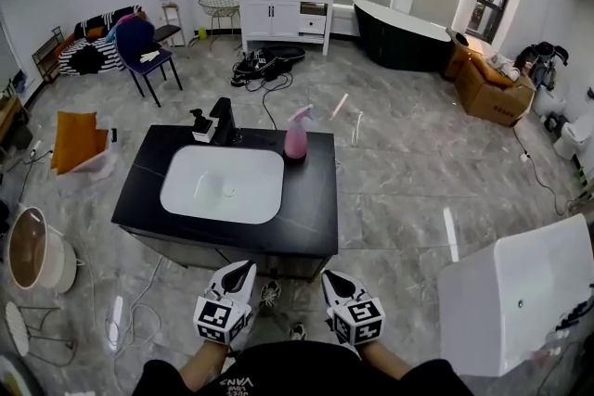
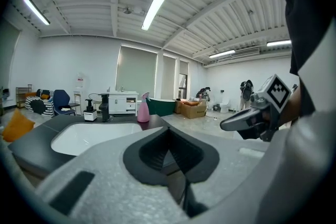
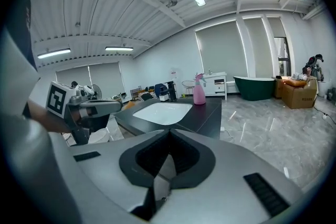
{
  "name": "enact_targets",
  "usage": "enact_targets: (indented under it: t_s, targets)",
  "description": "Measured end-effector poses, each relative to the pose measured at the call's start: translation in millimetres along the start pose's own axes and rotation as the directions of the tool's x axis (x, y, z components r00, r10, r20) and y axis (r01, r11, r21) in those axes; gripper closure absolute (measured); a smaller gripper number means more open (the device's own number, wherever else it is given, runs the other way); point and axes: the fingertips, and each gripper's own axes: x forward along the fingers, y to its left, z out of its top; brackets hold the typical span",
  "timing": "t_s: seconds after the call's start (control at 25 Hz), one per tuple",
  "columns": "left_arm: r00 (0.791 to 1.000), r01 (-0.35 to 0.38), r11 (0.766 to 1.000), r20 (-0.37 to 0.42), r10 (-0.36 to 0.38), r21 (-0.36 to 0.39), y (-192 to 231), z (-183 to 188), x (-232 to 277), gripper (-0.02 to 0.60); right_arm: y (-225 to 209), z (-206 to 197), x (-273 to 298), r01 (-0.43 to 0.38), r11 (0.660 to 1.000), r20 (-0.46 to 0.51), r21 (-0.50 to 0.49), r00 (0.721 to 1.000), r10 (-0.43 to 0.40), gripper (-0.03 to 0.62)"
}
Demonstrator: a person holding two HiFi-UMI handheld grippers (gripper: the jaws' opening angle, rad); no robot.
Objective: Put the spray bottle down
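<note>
A pink spray bottle stands upright on the far right corner of the black vanity counter, with nothing holding it. It also shows in the left gripper view as the spray bottle and in the right gripper view as the spray bottle. My left gripper and right gripper hang side by side close to my body, short of the counter's near edge. Both are shut and empty: the left gripper and the right gripper show their jaws pressed together.
A white sink basin fills the counter's left half, with a black faucet and a small dispenser behind it. A white fixture stands at the right. Cables lie on the floor at the left.
</note>
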Motion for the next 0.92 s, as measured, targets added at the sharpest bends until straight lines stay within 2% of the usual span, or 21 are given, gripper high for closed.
enact_targets:
  t_s: [0.4,0.92]
  targets:
    - [1.0,-0.025,0.999,0.01,0.026,-0.02,-2.7,-10.8,-29.3,0.571,13.2,-13.2,5.2,-0.021,1.0,-0.019,-0.002,1.0,0.021,0.597]
    - [1.0,0.015,0.999,0.015,-0.015,-0.036,-5.1,-4.8,-16.3,0.571,8.1,-2.9,5.8,-0.023,0.999,0.004,0.023,1.0,0.022,0.597]
